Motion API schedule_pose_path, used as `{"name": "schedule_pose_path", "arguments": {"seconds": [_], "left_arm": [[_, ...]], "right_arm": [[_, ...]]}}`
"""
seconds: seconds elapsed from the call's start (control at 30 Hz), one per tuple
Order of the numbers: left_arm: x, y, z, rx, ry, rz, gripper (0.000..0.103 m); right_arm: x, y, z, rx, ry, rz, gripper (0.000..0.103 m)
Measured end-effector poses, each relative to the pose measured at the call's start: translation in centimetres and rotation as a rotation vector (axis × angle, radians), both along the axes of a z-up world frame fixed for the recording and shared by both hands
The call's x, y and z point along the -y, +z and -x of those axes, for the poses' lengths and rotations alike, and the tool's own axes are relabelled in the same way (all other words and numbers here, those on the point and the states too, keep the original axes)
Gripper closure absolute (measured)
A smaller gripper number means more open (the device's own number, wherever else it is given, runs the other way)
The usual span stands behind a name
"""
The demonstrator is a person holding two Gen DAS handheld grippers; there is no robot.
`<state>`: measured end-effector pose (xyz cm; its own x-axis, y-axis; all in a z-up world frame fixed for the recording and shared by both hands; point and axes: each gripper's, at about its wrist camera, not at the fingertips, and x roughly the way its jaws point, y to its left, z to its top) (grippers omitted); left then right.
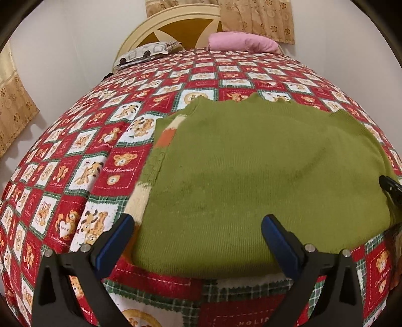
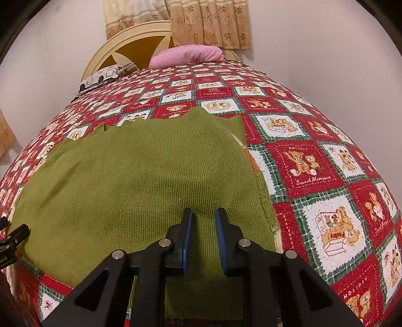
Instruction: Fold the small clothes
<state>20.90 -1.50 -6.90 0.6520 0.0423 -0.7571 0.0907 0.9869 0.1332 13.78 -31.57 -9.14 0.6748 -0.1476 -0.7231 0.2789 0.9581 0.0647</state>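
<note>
We see a green knitted sweater lying spread on a bed covered by a red, white and green teddy-bear quilt, near the quilt's front edge and well short of the pillows. From the left wrist view, the left gripper stands wide, its blue-padded fingers spread far apart: the left pad sits over the sweater's left border and the right pad over the green knit, with nothing between them. Whether the pads touch the fabric we cannot tell. This view alone shows the sweater's left side, where a cream and orange striped part peeks from under the green layer. At its right edge a dark piece of the right gripper shows over the sweater. The right wrist view gives us the right gripper much narrower, its two blue pads parallel with a slim gap through which green knit shows; we cannot tell whether any fabric is pinched there. This view shows the sweater reaching under the gripper body to the near edge, and its right border lying against the quilt, with a thin cream and orange sliver along that border. A black part of the left gripper appears at the far left. Both views show a pink pillow and a grey patterned pillow against a cream headboard, with beige flowered curtains above.
</note>
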Motion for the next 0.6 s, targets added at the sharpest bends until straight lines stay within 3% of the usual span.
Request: {"name": "schedule_pose_path", "arguments": {"seconds": [0.23,0.3,0.4,0.6], "left_arm": [[-0.8,0.0,0.5,-0.003,0.022,0.044,0.000],[-2.0,0.4,1.0,0.003,0.045,0.122,0.000],[-5.2,0.7,2.1,0.010,0.080,0.328,0.000],[-7.8,-0.4,3.5,-0.013,0.160,0.544,0.001]], "right_arm": [[0.0,0.1,-0.1,0.001,-0.001,-0.001,0.084],[0.0,0.1,-0.1,0.002,-0.001,-0.001,0.084],[0.0,0.1,-0.2,0.003,-0.002,-0.001,0.084],[0.0,0.1,-0.3,0.004,-0.002,-0.004,0.083]]}}
